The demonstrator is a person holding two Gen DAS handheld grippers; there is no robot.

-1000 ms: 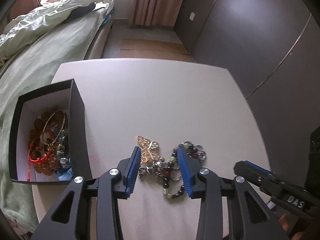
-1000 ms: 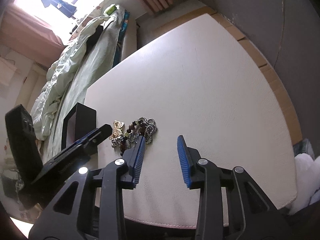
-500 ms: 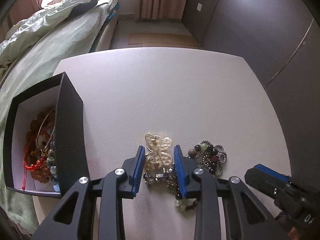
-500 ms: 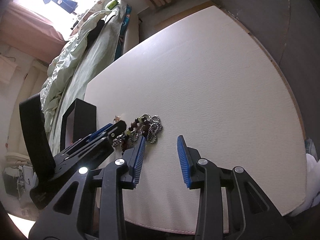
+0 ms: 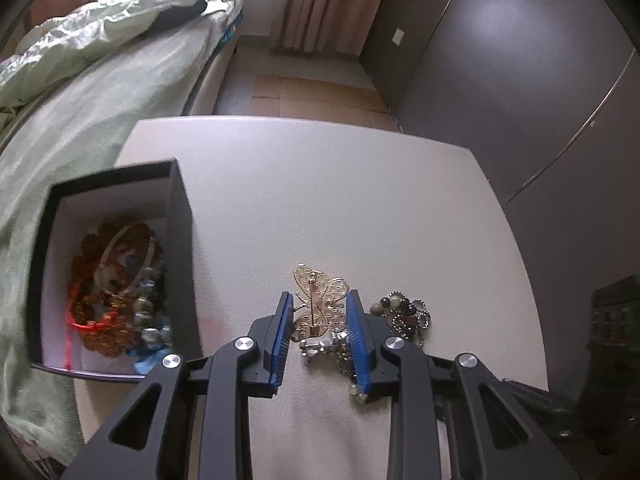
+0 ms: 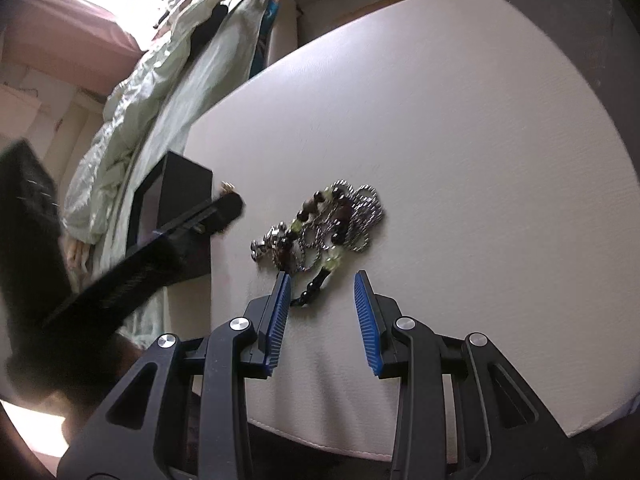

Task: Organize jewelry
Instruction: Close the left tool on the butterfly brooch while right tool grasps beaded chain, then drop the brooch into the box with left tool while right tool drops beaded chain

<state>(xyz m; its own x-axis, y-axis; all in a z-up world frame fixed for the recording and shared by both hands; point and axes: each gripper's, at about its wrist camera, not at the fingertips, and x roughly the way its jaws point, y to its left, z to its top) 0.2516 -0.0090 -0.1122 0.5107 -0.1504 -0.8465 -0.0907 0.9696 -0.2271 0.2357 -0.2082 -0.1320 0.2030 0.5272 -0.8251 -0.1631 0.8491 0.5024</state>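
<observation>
A gold butterfly brooch (image 5: 319, 301) lies on the white table (image 5: 340, 208). My left gripper (image 5: 319, 308) straddles it, jaws narrowed with the blue pads against its wings. A tangle of dark and green beads with a silver chain (image 5: 402, 314) lies just right of it, also in the right wrist view (image 6: 332, 226). A black open box (image 5: 182, 216) at the left holds several jewelry pieces (image 5: 116, 292). My right gripper (image 6: 322, 286) is open and empty, just short of the bead tangle.
A bed with a green quilt (image 5: 80, 80) runs along the table's left side. Dark wardrobe doors (image 5: 520, 80) stand at the right. The left gripper's body (image 6: 132, 264) shows as a blurred dark shape in the right wrist view, beside the box (image 6: 184, 184).
My left gripper shifted left from the bead tangle onto the butterfly brooch and narrowed its jaws around it. My right gripper moved closer to the beads.
</observation>
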